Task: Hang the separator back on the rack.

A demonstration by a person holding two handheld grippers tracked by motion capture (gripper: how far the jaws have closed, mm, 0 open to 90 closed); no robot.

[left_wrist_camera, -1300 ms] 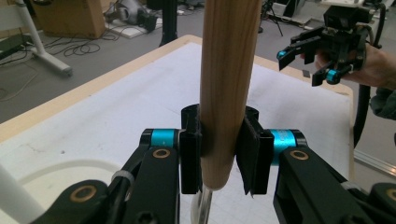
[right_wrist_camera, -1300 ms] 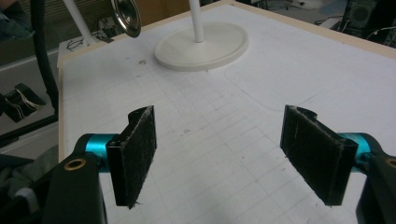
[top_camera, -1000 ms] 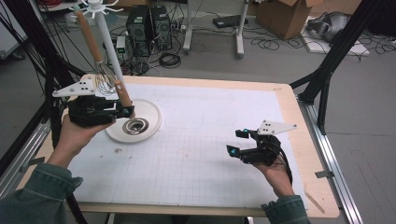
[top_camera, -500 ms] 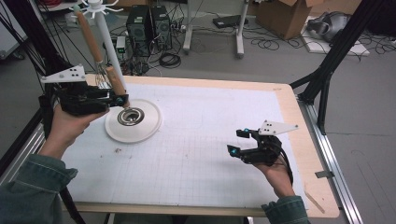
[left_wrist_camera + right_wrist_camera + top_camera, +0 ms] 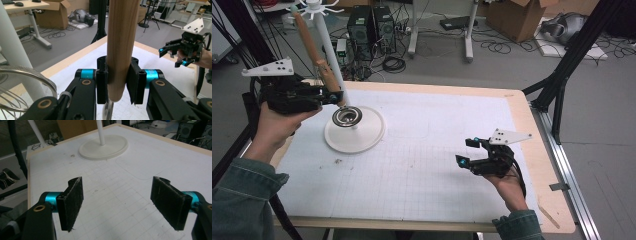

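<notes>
At the far left of the table (image 5: pixel 512 107), the left gripper (image 5: pixel 329 97) is clamped on the lower end of a wooden handle (image 5: pixel 314 50), which slants up and away toward the far left. In the left gripper view the handle (image 5: pixel 121 45) stands between the two black pads (image 5: pixel 101 85), which press on it from both sides, and a metal stem comes out below its rounded end. The handle belongs to a whisk whose wire head (image 5: pixel 346 116) hangs over a round white base (image 5: pixel 367 137), just beside the white pole (image 5: pixel 329 52) that rises from that base; whether the wires touch the base I cannot tell. Curved wires (image 5: pixel 22 75) also show at the left edge of the left gripper view. Well apart, at the near right of the white gridded mat (image 5: pixel 422 165), the right gripper (image 5: pixel 467 152) hovers in the person's right hand (image 5: pixel 507 185), its jaws apart with nothing between them; in the right gripper view bare mat shows between the pads (image 5: pixel 72 200), with the base (image 5: pixel 103 147) farther off.
</notes>
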